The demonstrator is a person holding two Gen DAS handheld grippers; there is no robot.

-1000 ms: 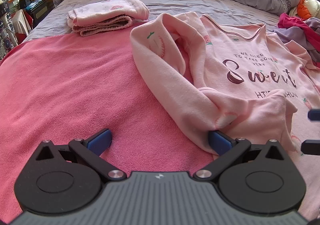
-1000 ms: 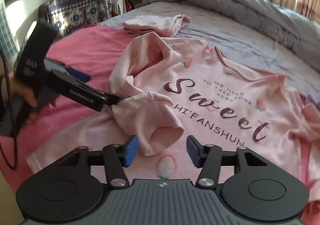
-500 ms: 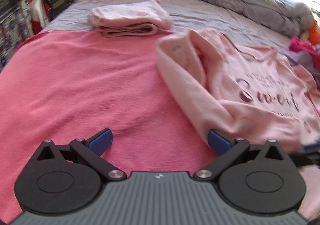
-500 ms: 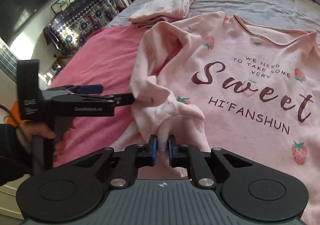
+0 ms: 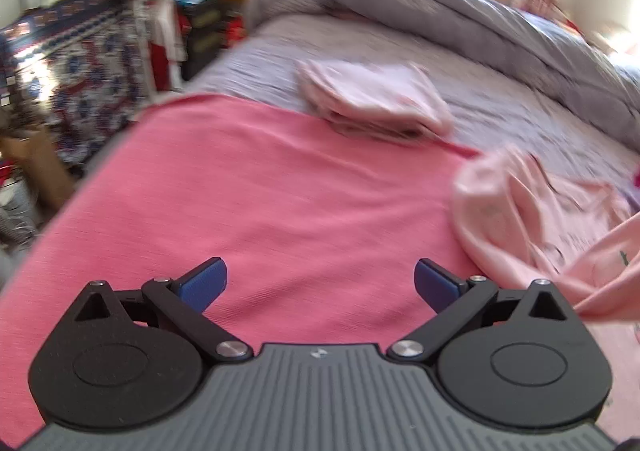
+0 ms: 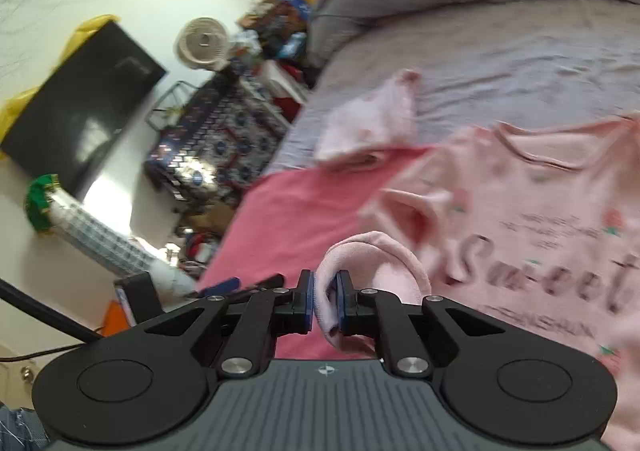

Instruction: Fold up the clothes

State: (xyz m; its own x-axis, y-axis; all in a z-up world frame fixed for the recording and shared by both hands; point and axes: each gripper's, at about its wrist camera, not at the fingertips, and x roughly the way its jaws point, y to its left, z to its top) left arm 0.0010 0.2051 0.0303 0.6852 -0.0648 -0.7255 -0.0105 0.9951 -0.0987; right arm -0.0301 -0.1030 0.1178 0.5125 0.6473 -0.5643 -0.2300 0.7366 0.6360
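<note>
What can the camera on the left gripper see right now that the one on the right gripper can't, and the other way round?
Only the left wrist view shows the left gripper wide open, with nothing between its blue pads, over the pink blanket.

Only the right wrist view shows the right gripper shut on a fold of the pink shirt, plus the shirt's "Sweet" print, a white fan and a dark screen.

Both show the shirt, the blanket, the folded pink garment on the grey bedsheet, and the grey duvet.

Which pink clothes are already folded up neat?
The small pink stack lying farther back, at the pink blanket's edge. The pink Sweet shirt is spread open, its sleeve pinched in the right tongs.
</note>
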